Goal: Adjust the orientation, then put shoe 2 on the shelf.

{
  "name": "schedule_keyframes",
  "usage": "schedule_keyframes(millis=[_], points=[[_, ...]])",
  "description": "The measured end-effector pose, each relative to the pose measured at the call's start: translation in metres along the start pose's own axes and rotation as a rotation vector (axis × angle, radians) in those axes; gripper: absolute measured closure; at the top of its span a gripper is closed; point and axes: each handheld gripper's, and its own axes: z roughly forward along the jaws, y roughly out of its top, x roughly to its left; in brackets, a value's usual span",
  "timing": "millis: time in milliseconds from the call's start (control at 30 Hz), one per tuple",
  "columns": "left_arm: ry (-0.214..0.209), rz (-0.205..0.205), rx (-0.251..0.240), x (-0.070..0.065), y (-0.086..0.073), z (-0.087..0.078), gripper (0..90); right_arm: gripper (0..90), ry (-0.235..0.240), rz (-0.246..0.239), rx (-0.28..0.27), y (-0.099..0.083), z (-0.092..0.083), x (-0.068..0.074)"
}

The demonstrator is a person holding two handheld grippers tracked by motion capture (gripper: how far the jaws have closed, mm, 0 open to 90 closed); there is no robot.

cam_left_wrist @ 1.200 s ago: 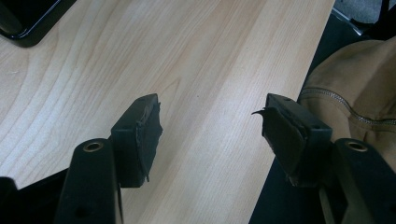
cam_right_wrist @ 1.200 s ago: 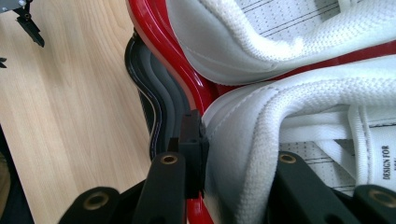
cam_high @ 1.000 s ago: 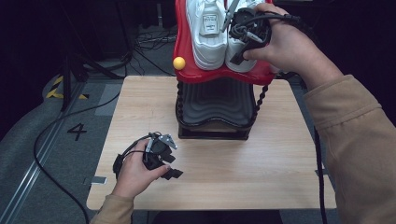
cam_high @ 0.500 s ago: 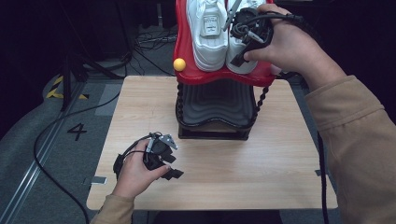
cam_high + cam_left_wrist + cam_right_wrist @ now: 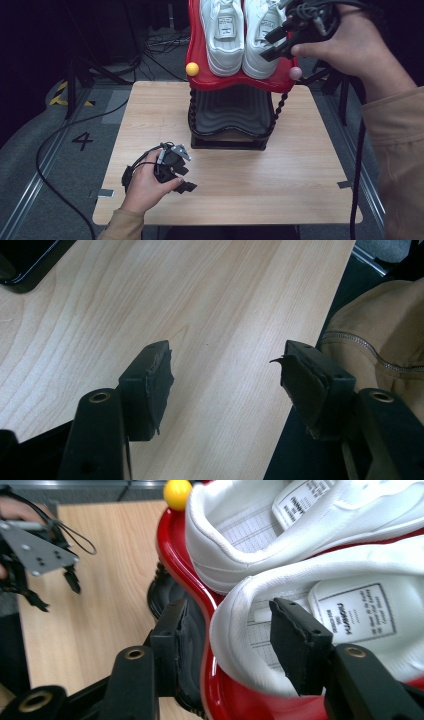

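Table: light wood tabletop; the high view takes in all four edges, with dark floor and cables around it.
Shoe rack: two tiers at the middle of the tabletop's far edge; a glossy red wavy top tray above a black lower tier, joined by twisted black posts.
Tray contents: a pair of white sneakers side by side, the left shoe and the right shoe, heels toward the person, printed tongue labels showing.
Right gripper: held at the tray's near right corner; the right gripper view shows its jaws parted, one outside the red rim, the other inside the heel opening of the right shoe, not clamped on it.
Left gripper: low by the tabletop's near left corner; the left gripper view shows its jaws spread wide over bare wood, gripping nothing, with a tan sleeve at the edge.
Knobs: a yellow ball at the tray's near left corner, a pink ball at its near right corner.
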Motion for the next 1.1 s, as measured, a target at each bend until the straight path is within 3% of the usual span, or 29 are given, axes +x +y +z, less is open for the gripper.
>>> schedule_keyframes(millis=[233, 433, 467, 567, 700, 733, 900, 933, 1100], points=[[-0.001, 0.005, -0.002, -0.002, 0.002, 0.000, 38.2, 50.8, -0.016, 0.030, -0.019, -0.028, -0.028, 0.007], [-0.002, 0.008, 0.013, -0.002, 0.005, 0.004, 38.1, 50.9, -0.018, 0.055, 0.007, -0.066, -0.038, 0.017], [-0.002, 0.008, 0.013, -0.002, 0.005, 0.004, 38.1, 50.9, -0.018, 0.055, 0.007, -0.066, -0.038, 0.017], [-0.002, 0.004, 0.017, -0.002, 0.006, 0.005, 38.1, 50.9, -0.018, 0.085, 0.012, -0.092, -0.041, 0.021], [-0.005, 0.011, 0.019, -0.001, 0.007, 0.006, 38.1, 50.8, -0.008, 0.107, 0.024, -0.110, -0.038, 0.025], [-0.005, 0.013, 0.026, -0.001, 0.007, 0.007, 38.1, 50.9, -0.003, 0.119, 0.037, -0.124, -0.033, 0.029], [-0.001, 0.008, 0.032, -0.001, 0.006, 0.007, 38.1, 50.8, 0.014, 0.145, 0.058, -0.147, -0.020, 0.034], [-0.004, 0.002, 0.022, -0.001, 0.006, 0.006, 38.1, 50.7, 0.033, 0.165, 0.064, -0.162, -0.011, 0.036], [0.004, -0.001, 0.024, 0.000, 0.004, 0.006, 38.1, 49.3, 0.057, 0.190, 0.083, -0.184, 0.007, 0.040]])
